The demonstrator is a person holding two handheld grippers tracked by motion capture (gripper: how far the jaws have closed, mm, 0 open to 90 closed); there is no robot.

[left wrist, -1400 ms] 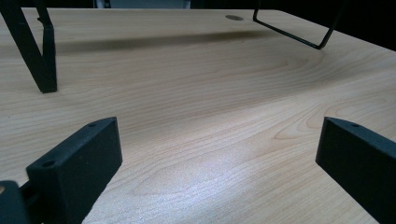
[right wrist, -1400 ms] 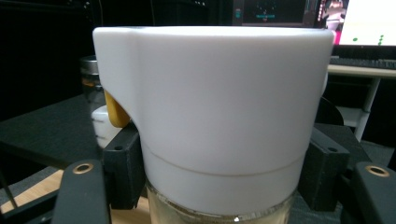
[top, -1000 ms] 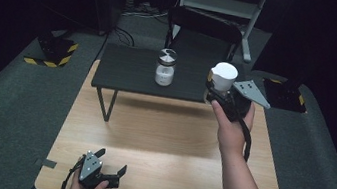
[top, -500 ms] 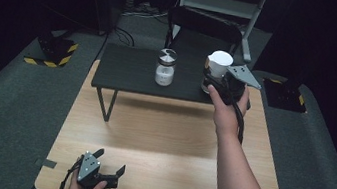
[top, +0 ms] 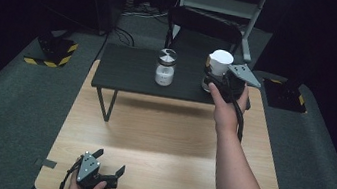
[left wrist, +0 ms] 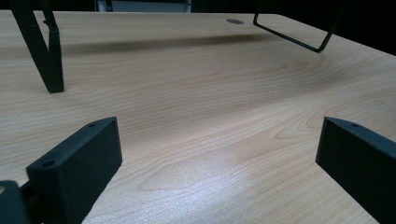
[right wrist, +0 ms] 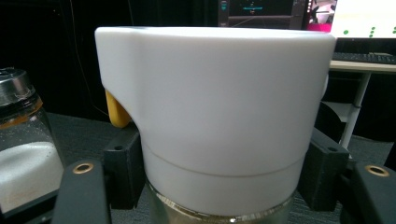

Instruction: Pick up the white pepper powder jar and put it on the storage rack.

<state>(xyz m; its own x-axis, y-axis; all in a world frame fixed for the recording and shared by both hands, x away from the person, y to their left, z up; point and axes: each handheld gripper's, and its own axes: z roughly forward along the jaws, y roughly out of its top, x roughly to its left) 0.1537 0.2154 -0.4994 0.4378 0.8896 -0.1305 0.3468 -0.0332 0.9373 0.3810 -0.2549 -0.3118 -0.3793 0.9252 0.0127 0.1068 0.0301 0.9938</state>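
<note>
The white-capped jar (top: 218, 66) stood at the right end of the black raised shelf (top: 129, 71), gripped by the right gripper (top: 213, 77), whose jaws pressed either side of it just under the white cap (right wrist: 215, 107); a yellow tab (right wrist: 116, 111) poked out beside the cap. Over the last second the jar had come down from above the shelf's right edge and moved in onto it, so I judged a placing to be nearly done, with release the likely next move. What the jar held could not be told. Well to its left, the glass jar with a metal lid (top: 165, 66) held white granules in its lower half. The left gripper (top: 107, 171) rested on the wooden table (top: 169, 140), jaws spread, empty
</note>
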